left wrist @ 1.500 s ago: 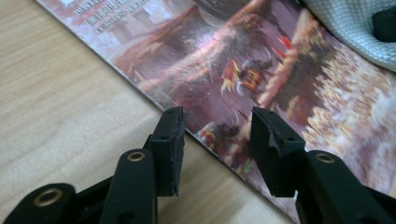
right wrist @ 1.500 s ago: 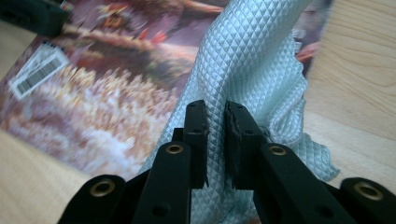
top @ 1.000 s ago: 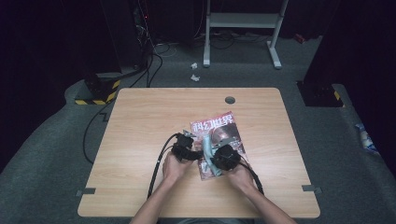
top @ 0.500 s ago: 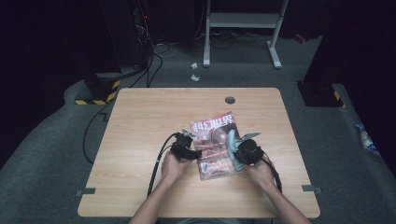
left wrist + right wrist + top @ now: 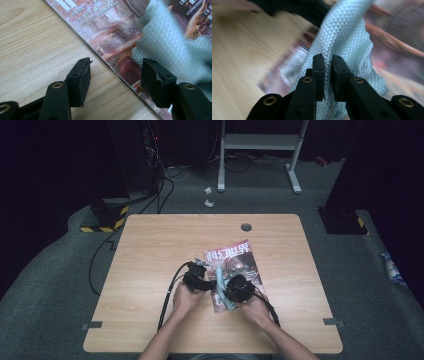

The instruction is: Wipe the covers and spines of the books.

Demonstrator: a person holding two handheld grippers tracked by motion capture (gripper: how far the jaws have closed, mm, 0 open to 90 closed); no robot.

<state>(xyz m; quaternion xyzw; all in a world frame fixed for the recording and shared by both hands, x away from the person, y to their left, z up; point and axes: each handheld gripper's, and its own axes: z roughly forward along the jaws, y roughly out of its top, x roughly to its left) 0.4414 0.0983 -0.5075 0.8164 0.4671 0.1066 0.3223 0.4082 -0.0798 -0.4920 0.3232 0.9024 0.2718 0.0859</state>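
**Cloth held over magazine, left jaws apart**

Left gripper (image 5: 113, 75): jaws wide apart, nothing clamped; one finger (image 5: 79, 81) over bare table (image 5: 30, 45), the other over the magazine (image 5: 110, 32) edge, which runs between both. Right gripper (image 5: 327, 75): jaws nearly closed, pinching a fold of pale blue cloth (image 5: 342, 37); cloth bunched around and beyond both fingers, draped above the magazine cover. From above: both grippers side by side at the magazine's near edge.

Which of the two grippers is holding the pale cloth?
The right gripper: its jaws are pinched on the pale cloth over the magazine. The left gripper has its jaws apart, straddling the magazine's edge.
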